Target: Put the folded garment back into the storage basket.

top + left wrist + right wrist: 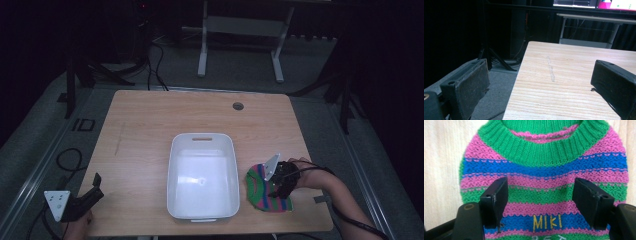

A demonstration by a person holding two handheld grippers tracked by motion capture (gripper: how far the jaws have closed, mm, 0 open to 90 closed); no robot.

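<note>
We see a striped knitted sweater lying flat on the table, just right of a white tub. Our right gripper hovers over it, jaws spread. Our left gripper waits at the table's near left corner, jaws wide apart.

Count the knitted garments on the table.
1. A striped sweater lies flat on the table, right of the white bin, under the open right gripper. From the high view, the gripper covers part of it; the bin looks empty.
</note>
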